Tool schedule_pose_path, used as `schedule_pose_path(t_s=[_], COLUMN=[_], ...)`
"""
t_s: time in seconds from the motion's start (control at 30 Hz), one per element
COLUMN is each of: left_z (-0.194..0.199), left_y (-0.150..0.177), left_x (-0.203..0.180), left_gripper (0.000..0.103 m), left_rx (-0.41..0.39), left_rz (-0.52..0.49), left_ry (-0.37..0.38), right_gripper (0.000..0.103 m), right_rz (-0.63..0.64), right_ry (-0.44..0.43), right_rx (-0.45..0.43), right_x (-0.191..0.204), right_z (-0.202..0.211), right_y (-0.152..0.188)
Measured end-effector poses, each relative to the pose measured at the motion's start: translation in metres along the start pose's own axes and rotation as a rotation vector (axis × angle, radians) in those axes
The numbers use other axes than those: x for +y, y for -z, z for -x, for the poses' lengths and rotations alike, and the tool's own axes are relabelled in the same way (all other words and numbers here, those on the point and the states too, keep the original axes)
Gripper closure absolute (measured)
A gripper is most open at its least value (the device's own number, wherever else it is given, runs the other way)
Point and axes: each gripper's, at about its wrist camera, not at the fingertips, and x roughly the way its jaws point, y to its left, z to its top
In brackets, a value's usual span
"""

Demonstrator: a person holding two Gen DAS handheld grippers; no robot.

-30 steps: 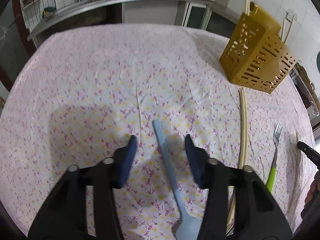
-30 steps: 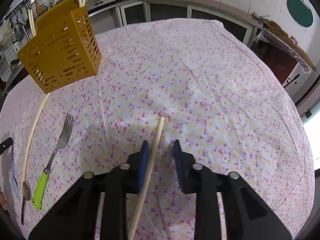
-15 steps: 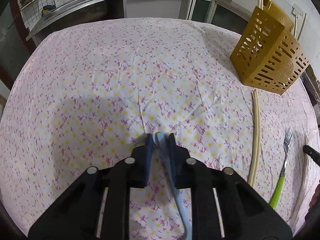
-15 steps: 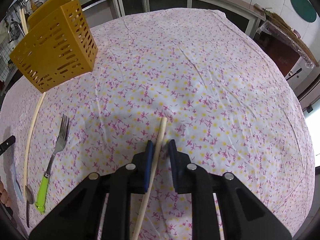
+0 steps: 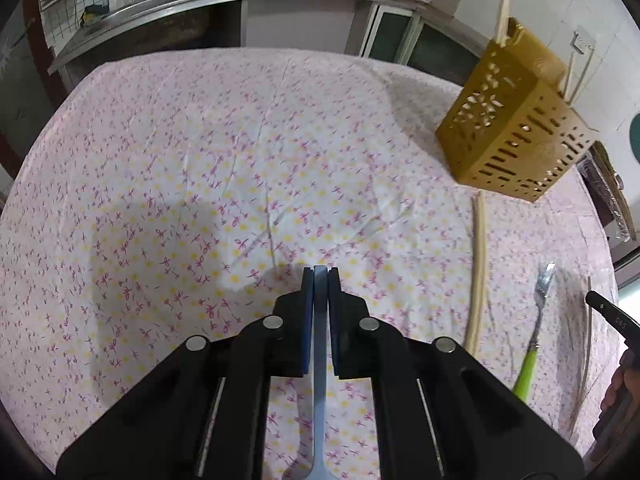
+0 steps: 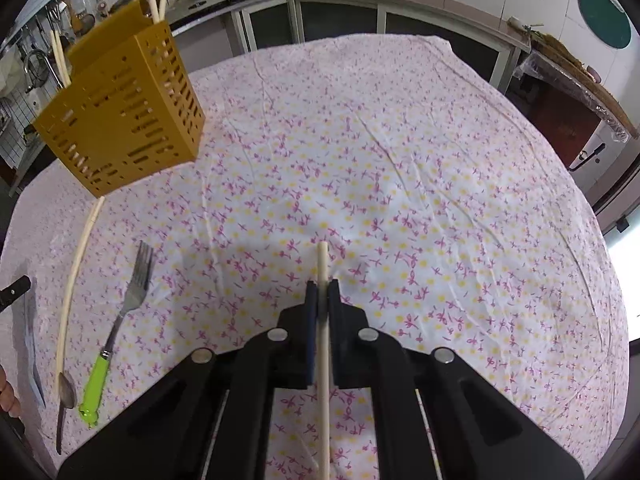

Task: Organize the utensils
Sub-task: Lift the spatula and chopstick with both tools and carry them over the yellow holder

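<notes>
Both jaws are clamped: left gripper (image 5: 320, 276) pinches the light-blue spoon handle (image 5: 320, 360), right gripper (image 6: 322, 292) squeezes a chopstick (image 6: 323, 340), each lying lengthwise along the fingers. Left to right, the yellow utensil holder (image 5: 516, 140) sits ahead-right of the left jaws and ahead-left of the right ones, so probably about equally reachable.

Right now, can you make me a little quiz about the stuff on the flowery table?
1. True or false: the right gripper is shut on a chopstick.
2. What color is the fork handle? A) red B) green C) black
3. Fill in: the left gripper fingers pinch a light ____ utensil.

Key: 1 true; 2 B; 3 blue. The yellow holder already has chopsticks sticking out.
</notes>
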Motion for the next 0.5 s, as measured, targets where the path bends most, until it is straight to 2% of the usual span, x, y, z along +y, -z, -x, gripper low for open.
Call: schedule_pose_path(t_s=[0.2,0.5], left_z=[0.022,0.070], left_y=[0.005,0.005], left_x=[-0.006,-0.027], left_gripper=[0.097,0.097], left_rx=[-0.054,-0.188], left_rz=[-0.024,-0.072], left_ry=[0.014,0.044], right_gripper=[0.097,0.097], right_rz=[-0.006,0.014], right_ry=[-0.037,-0.148], right_rx=[-0.085,-0.293], right_x=[0.004,0.023], right_z=[0.029,0.083], right_y=[-0.002,-0.009])
